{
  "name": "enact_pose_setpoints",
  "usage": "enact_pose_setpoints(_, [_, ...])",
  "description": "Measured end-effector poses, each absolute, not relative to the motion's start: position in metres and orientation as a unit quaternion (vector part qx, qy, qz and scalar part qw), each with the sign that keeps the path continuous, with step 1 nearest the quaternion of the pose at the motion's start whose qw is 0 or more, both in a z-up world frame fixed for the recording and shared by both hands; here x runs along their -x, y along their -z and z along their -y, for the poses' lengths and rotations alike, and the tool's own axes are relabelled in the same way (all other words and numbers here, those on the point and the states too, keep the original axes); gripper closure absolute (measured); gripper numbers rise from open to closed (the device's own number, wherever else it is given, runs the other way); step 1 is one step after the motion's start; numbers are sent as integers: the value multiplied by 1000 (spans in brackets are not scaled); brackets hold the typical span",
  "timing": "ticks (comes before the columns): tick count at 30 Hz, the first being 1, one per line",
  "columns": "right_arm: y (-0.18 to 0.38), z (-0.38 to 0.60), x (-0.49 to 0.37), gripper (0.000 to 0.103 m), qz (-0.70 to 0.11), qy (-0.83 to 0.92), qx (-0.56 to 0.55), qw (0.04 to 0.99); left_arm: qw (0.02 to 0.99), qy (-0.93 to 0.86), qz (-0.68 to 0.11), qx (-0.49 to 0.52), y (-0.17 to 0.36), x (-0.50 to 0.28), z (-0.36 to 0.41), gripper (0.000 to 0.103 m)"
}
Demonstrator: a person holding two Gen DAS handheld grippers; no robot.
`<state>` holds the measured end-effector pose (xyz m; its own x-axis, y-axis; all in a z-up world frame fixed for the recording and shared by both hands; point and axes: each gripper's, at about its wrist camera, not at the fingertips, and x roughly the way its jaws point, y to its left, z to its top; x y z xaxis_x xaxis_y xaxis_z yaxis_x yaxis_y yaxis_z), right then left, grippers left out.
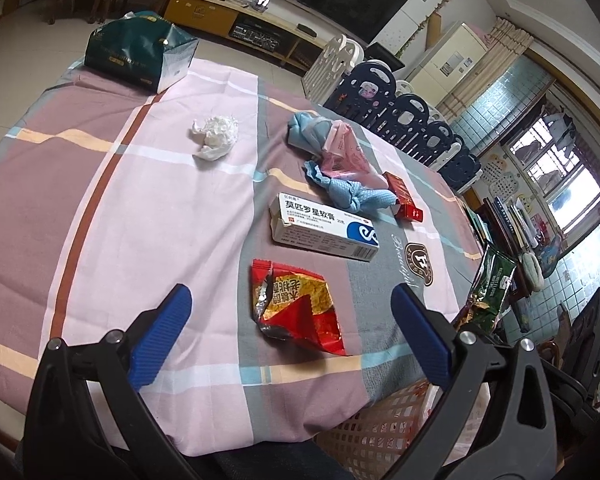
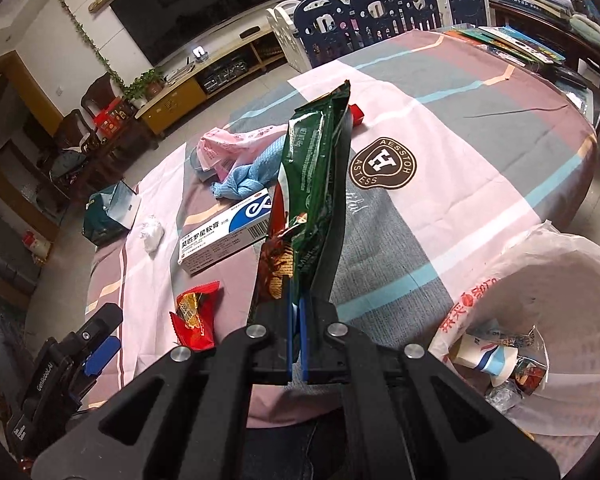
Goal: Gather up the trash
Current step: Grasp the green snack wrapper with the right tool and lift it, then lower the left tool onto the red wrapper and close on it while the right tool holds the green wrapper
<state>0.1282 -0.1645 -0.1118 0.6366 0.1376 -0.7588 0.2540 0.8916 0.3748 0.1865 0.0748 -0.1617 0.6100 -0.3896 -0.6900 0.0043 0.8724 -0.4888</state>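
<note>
While the right gripper [image 2: 299,312] pinches the bottom edge of a green foil snack bag [image 2: 320,168], the wrapper stands up from the shut jaws above the checked tablecloth [image 2: 480,128], near a white plastic trash bag [image 2: 548,264] at the table's edge that already holds a paper cup and scraps. The green bag looks empty and light, a crinkly film that folds where it is squeezed; a grip on a flattened edge, as here, seems the surest hold, since the glossy faces would likely slip.

Across the table, the left gripper [image 1: 288,312] hovers with its jaws spread wide and nothing between them, a torn red snack wrapper [image 1: 296,312] lying flat on the cloth just ahead. That wrapper, too, appears weightless and slick, and its raised, crumpled corner offers the best purchase.

Beyond it lie a white ointment box [image 1: 324,228], stiff card that should take a firm squeeze across its narrow sides, a crumpled white tissue [image 1: 216,136], soft enough to grab anywhere, a heap of blue cloth [image 1: 348,192] and pink plastic film [image 1: 344,152], and a small red carton [image 1: 404,196]. A dark green gift bag [image 1: 140,52] stands at the far edge.
</note>
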Motion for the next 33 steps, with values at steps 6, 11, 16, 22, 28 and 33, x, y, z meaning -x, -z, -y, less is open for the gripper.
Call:
enact_pose_setpoints(6, [111,165,-127,99,-422,32,-231,876,862,110,-434,237,165,-187,-79,4])
enact_pose_setpoints(11, [113,166,-126,99,-424,32,-235,874,861,113,-436,238,166,-187,-79,4])
enact_pose_setpoints(16, [116,165,-127,99,-427,30,-237,872,860,113,-436,238,166,-187,-79,4])
enact_pose_setpoints(22, [119,164,-127,99,-429,28,-237,871,860,112,-438,238,167,-186,-78,4])
enact_pose_setpoints(28, [120,162,-128,99,-430,24,-237,871,859,111,-439,237,169,-187,-78,4])
enact_pose_setpoints(33, [123,163,-129,99,-435,22,-238,868,859,111,-439,238,169,-187,-78,4])
